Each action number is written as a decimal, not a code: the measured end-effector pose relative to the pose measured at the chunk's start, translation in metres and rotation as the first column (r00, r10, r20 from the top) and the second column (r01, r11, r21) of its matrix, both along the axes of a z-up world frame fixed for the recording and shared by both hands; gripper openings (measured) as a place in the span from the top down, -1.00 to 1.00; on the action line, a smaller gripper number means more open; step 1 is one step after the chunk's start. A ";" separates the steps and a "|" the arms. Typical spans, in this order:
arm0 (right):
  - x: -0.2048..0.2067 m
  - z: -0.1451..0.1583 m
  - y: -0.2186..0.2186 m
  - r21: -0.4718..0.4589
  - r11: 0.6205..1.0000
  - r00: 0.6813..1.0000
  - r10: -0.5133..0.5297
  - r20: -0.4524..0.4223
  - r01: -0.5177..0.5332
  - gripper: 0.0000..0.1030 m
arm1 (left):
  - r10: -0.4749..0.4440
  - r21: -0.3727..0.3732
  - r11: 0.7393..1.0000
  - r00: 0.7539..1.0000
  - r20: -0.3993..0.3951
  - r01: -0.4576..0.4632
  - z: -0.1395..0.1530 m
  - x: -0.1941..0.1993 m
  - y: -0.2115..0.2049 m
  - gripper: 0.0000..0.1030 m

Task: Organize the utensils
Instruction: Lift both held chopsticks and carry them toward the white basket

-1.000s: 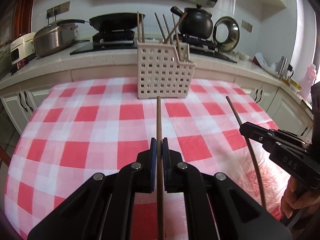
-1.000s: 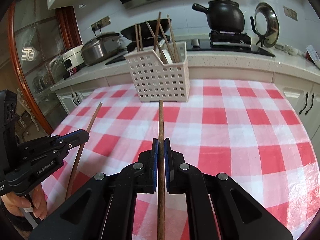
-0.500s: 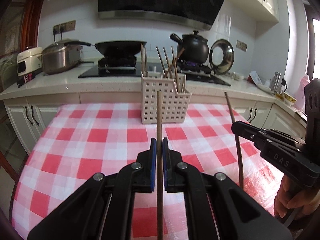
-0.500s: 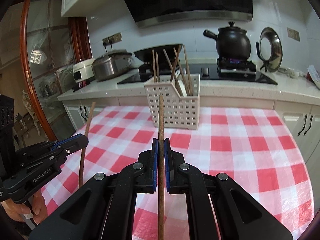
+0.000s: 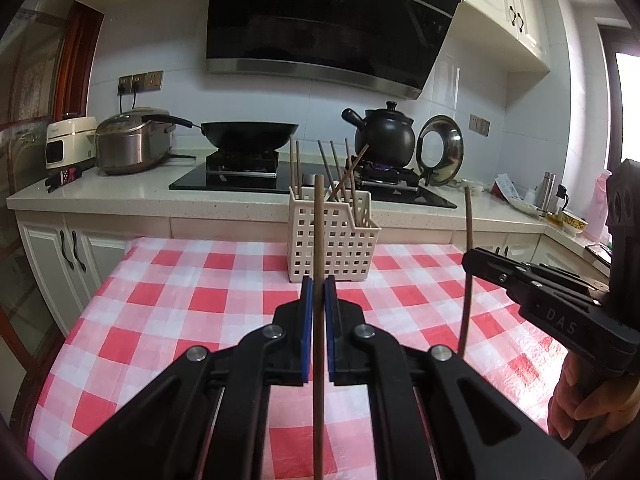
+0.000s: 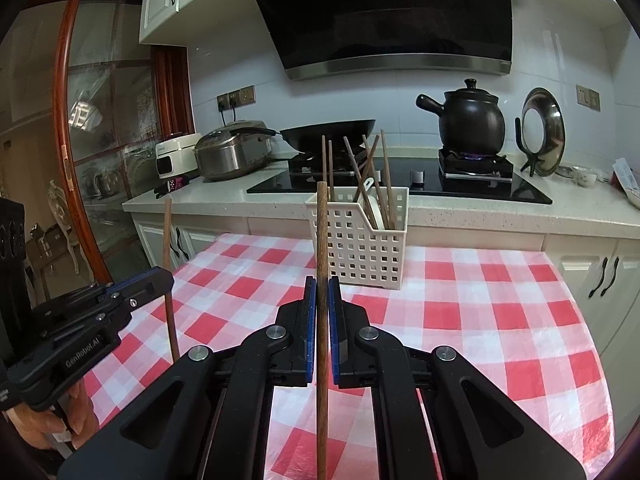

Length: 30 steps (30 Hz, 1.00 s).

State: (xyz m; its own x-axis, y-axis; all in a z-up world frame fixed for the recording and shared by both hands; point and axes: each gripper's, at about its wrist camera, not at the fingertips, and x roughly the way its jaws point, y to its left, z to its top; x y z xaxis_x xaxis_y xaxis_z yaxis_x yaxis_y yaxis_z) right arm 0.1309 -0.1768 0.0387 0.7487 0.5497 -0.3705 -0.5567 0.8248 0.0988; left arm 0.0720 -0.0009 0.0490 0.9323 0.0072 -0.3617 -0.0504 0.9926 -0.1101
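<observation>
My left gripper [image 5: 319, 284] is shut on a brown wooden chopstick [image 5: 319, 240] that points up and forward toward a white perforated utensil basket [image 5: 332, 240] at the table's far edge. My right gripper [image 6: 322, 284] is shut on a second wooden chopstick [image 6: 321, 240], also aimed at the basket [image 6: 360, 240]. Several chopsticks stand in the basket, with a white utensil among them. Each wrist view shows the other gripper beside it: the right gripper [image 5: 470, 258] with its chopstick [image 5: 467, 220], and the left gripper [image 6: 168, 276] with its chopstick [image 6: 168, 232]. Both are held above the red-and-white checked tablecloth [image 5: 180, 300].
Behind the table runs a counter [image 5: 120, 196] with a black hob, a wok [image 5: 248, 136], a black clay pot [image 5: 384, 136], a steel pressure cooker [image 5: 132, 144] and a pot lid on a stand [image 5: 440, 152]. A hand [image 5: 588, 400] grips the right tool's handle.
Both grippers have risen and tilted up with their chopsticks, so the view now shows more of the wall and hood. The basket sits lower in the frames. Both grips are unchanged.
</observation>
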 end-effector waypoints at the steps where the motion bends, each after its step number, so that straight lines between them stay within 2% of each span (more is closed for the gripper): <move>1: -0.001 0.001 0.000 0.001 1.000 1.000 0.001 0.003 -0.001 0.89 | -0.002 0.008 1.000 1.000 0.011 0.002 0.002 -0.002 -0.002 0.89; 6: -0.009 0.011 -0.002 0.009 1.000 0.999 0.004 0.040 -0.004 0.89 | -0.004 0.033 0.999 0.998 0.070 0.001 0.014 -0.013 -0.007 0.89; 9: -0.013 0.015 -0.001 0.007 1.000 0.999 0.007 0.054 -0.007 0.89 | -0.002 0.037 0.999 0.997 0.081 -0.001 0.019 -0.014 -0.008 0.89; 30: -0.011 0.027 0.008 -0.023 1.000 0.996 0.011 0.093 -0.009 0.89 | -0.027 0.082 0.996 0.997 0.074 0.021 0.027 0.000 -0.011 0.89</move>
